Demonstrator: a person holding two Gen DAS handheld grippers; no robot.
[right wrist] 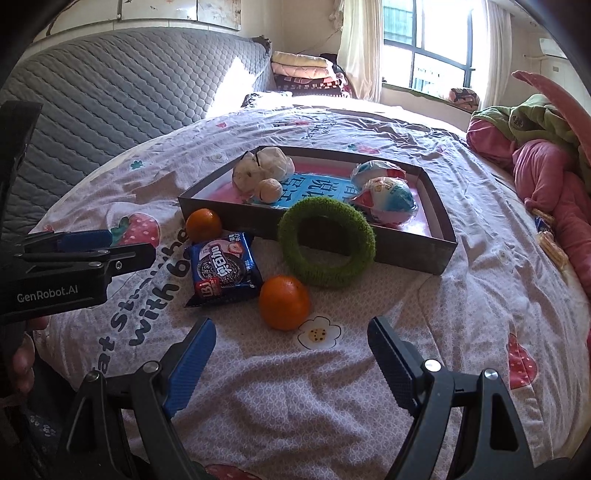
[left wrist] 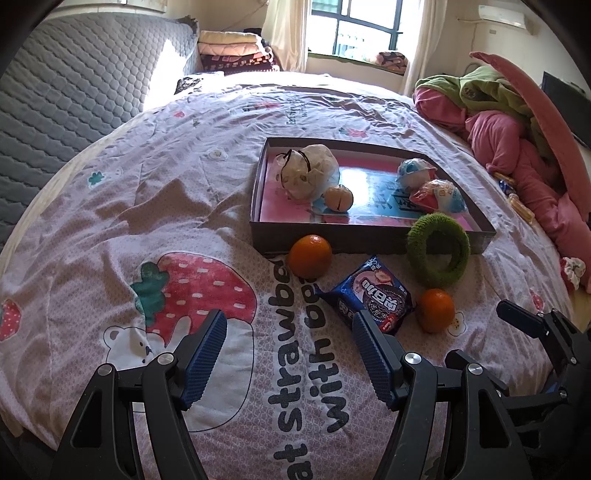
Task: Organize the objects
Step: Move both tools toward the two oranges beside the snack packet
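A shallow grey box [left wrist: 258, 177] [right wrist: 439, 221] lies on the bed and holds a white pouch [left wrist: 314, 171], a small tan fruit [left wrist: 338, 198] and two wrapped balls [left wrist: 437, 195]. In front of it lie two oranges [left wrist: 309, 256] [left wrist: 436, 310] [right wrist: 283, 302] [right wrist: 203, 225], a blue cookie packet [left wrist: 369, 293] [right wrist: 221, 267] and a green fuzzy ring [left wrist: 437, 249] [right wrist: 327, 242] leaning on the box wall. My left gripper [left wrist: 290, 332] [right wrist: 107, 245] is open and empty, just short of the packet. My right gripper [right wrist: 291, 338] [left wrist: 517, 314] is open and empty, just short of the nearer orange.
The bed has a pink strawberry-print sheet [left wrist: 147, 206]. Pink and green bedding [left wrist: 509, 125] is piled at the right. A grey quilted headboard [left wrist: 74, 92] rises at the left. Folded blankets [left wrist: 232, 51] and a window [left wrist: 354, 26] are beyond.
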